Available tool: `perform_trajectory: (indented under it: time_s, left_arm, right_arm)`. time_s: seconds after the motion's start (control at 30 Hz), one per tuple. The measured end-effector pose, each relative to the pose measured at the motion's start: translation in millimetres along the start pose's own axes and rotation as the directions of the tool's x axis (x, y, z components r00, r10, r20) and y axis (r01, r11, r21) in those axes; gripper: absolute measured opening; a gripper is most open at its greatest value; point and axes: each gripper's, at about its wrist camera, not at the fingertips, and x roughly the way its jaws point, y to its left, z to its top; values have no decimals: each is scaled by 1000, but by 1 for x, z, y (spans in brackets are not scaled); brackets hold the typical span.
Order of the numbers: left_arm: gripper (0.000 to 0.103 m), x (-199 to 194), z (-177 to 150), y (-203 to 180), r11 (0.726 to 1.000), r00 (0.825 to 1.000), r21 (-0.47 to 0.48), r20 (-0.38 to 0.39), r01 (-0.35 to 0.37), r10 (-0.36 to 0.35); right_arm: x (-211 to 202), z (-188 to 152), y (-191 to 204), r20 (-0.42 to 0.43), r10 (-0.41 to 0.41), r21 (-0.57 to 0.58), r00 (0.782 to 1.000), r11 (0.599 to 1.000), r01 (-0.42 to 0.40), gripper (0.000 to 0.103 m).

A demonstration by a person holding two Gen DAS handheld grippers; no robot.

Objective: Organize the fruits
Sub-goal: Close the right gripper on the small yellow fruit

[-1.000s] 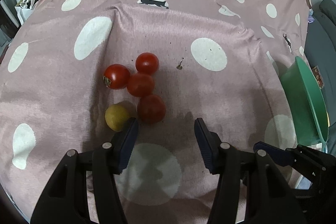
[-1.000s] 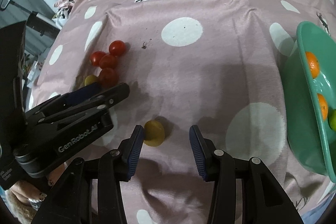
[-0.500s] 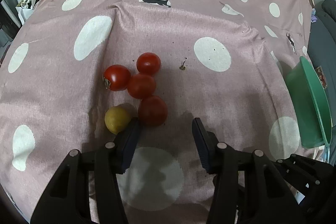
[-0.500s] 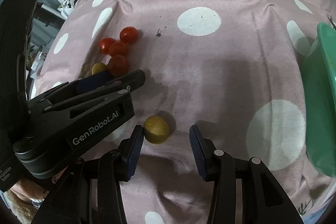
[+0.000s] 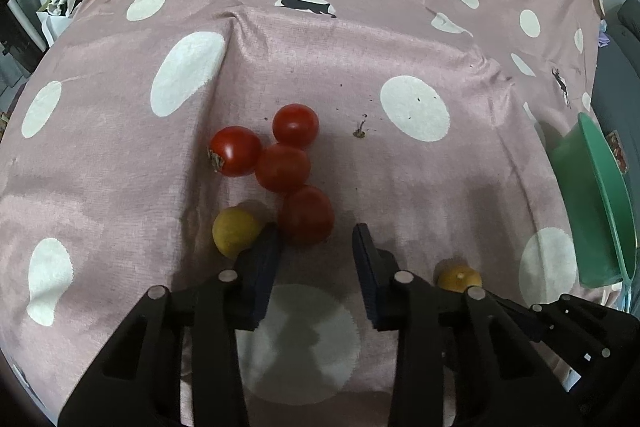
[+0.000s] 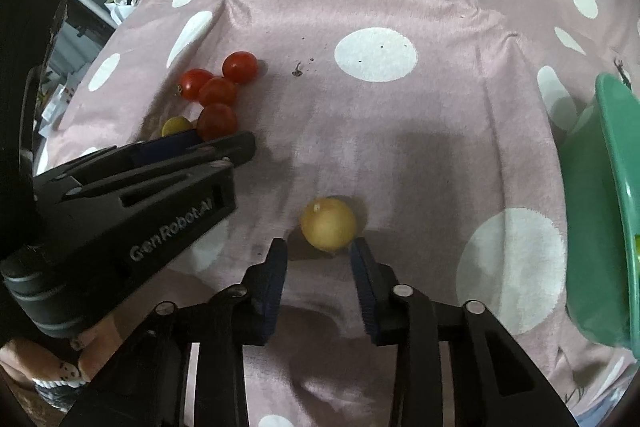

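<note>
Right wrist, yellow fruit (image 6: 328, 224) beyond fingers (image 6: 276, 267)

Tomatoes (image 5: 284, 167) clustered left on worktop (image 5: 420, 187); one fruit (image 6: 329, 224) nearer centre, bowl (image 6: 608, 211) at far right edge.

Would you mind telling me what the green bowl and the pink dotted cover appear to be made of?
The green bowl looks like smooth moulded plastic: even colour, thin rim, soft sheen. The pink dotted cover looks like matte woven fabric: it shows creases, folds and a fine weave texture.
</note>
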Motion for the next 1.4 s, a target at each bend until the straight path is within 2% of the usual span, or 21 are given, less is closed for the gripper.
perform_trajectory:
  time_s: [0.27,0.73,0.97,1.1,1.27,1.4]
  left_arm:
    - [24,0,2,4,1000,1000,-29,1,2,-2]
    - [22,-12,2,9,996,999,-71,27,46,-44]
    - [22,-16,2,12,995,998,-80,29,61,-59]
    - [22,-17,2,14,994,998,-85,29,65,-63]
    - [22,-17,1,14,994,998,-90,21,62,-60]
    - [22,-17,2,17,992,997,-101,17,73,-72]
  right_arm:
    - [0,0,-2,8,-15,3,1000,1000,15,24]
    - [-6,0,-7,30,-10,12,999,1000,10,21]
    - [-6,1,-15,23,40,48,999,998,-41,21]
    - [-4,3,-27,11,104,99,994,990,-105,21]
    - [1,8,-43,-5,210,189,978,960,-205,21]
    - [3,8,-50,-7,254,239,967,940,-245,21]
